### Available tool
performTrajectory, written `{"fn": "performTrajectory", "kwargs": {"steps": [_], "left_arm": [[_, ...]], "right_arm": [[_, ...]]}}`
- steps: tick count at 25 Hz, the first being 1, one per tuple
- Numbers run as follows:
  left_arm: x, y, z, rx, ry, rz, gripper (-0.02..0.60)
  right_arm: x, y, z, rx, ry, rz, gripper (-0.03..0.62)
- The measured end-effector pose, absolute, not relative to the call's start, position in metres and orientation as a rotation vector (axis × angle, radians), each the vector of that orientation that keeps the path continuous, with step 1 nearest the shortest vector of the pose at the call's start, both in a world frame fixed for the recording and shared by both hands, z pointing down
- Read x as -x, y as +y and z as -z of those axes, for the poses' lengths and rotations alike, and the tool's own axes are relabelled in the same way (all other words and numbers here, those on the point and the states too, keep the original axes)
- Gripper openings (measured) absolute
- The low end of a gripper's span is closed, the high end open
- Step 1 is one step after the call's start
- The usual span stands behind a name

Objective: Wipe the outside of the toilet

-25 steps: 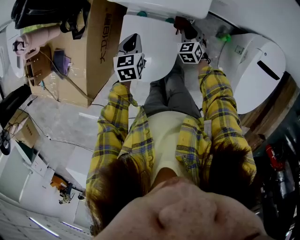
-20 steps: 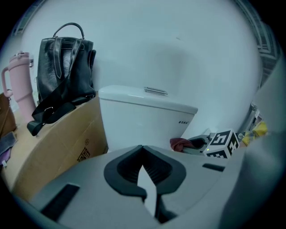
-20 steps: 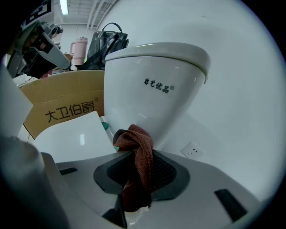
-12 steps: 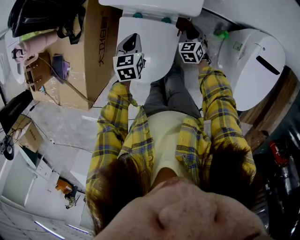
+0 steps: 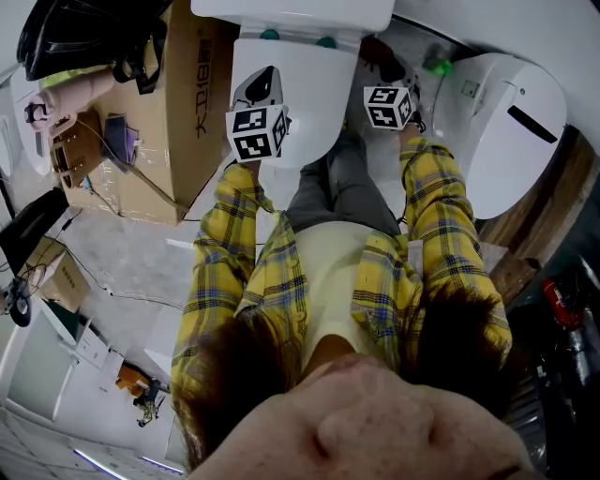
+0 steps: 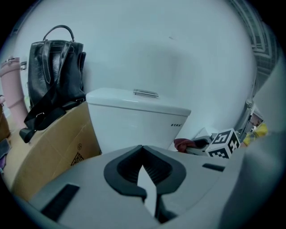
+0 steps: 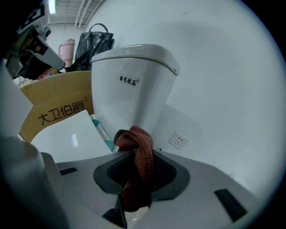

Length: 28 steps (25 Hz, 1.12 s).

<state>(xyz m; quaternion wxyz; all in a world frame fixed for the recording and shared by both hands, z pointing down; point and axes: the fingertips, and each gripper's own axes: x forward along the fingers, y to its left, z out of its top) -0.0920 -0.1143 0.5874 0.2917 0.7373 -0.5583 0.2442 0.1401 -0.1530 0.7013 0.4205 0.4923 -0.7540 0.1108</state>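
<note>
A white toilet stands ahead, its tank (image 5: 292,11) at the top of the head view and its closed lid (image 5: 302,80) below that. My left gripper (image 5: 265,86) hovers over the lid's left side, shut with nothing in it; in the left gripper view its jaws (image 6: 144,166) face the tank (image 6: 134,117). My right gripper (image 5: 380,58) is by the toilet's right side, shut on a brown rag (image 7: 136,163). The rag hangs in front of the tank's side (image 7: 134,85) and does not touch it.
A big cardboard box (image 5: 178,103) stands tight against the toilet's left, with a black bag (image 5: 84,33) and a pink bottle (image 5: 75,80) behind it. Another white toilet (image 5: 516,122) lies at the right. A wall socket (image 7: 178,141) sits low behind the tank.
My right gripper with the rag has drifted a little to the right beside the tank. The head view has shifted, so the tank shows lower. The left gripper has barely moved.
</note>
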Motion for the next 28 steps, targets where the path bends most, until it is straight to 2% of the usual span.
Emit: {"fn": "performTrajectory", "kwargs": {"steps": [10,28], "left_arm": [[0.09,-0.108,-0.575,-1.999,-1.482,-0.636,0.003],[0.112,-0.084,-0.535,-2.018,-1.545,-0.542,0.002]], "right_arm": [[-0.151,-0.137,-0.66,-1.314,-1.932,-0.267,0.123],[-0.123,-0.115,-0.558,-1.398,-2.087,-0.207,0.123]]}}
